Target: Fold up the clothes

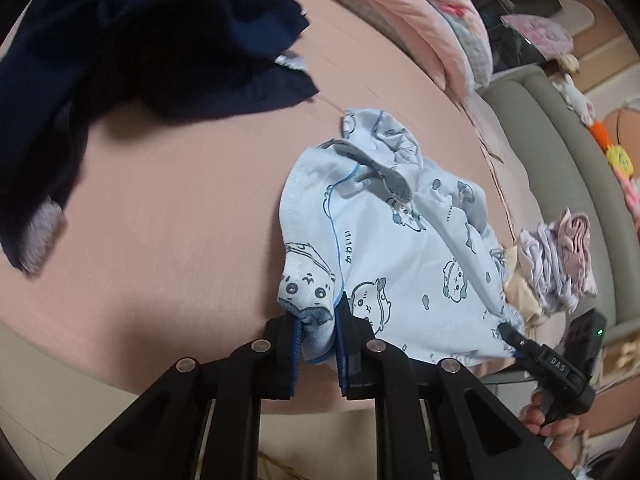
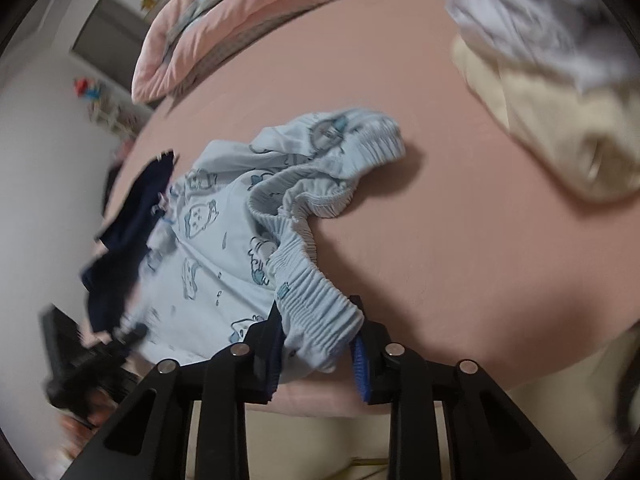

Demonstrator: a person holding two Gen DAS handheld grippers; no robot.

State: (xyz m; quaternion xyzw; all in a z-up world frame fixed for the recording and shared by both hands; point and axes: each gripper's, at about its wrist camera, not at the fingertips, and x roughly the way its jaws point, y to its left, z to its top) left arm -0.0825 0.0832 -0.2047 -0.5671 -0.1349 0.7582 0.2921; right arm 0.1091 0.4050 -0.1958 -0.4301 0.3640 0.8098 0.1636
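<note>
Two grippers share one garment: the left gripper (image 1: pixel 318 344) is pinched onto a hem corner of the light-blue printed shorts (image 1: pixel 396 248), its blue-padded jaws pressed close with a fold of cloth between them, while the right gripper (image 2: pixel 318 344) clamps the gathered elastic waistband (image 2: pixel 316 292) with a thick bunch of fabric filling its jaws. Holding opposite ends this way looks deliberate — with a leg hem in one grip and the waist in the other, the person can pull the cloth taut and lay it flat before making a fold. The shorts lie at the near edge of the pink bed sheet (image 1: pixel 180 200), still rumpled, the far leg bunched up and the waistband curling in a loop, so I judge the fold itself has not begun and this is the spreading step. A dark navy garment (image 1: pixel 120 52) sits crumpled farther off to the left, apart from the shorts in the left wrist view, probably waiting its turn. To the right lies a small heap of pale lilac and cream clothes (image 1: pixel 556 264) — whether those are finished or pending cannot be told. A pink quilt (image 1: pixel 420 12) is pushed back along the far side, which leaves the middle of the sheet as working room.
</note>
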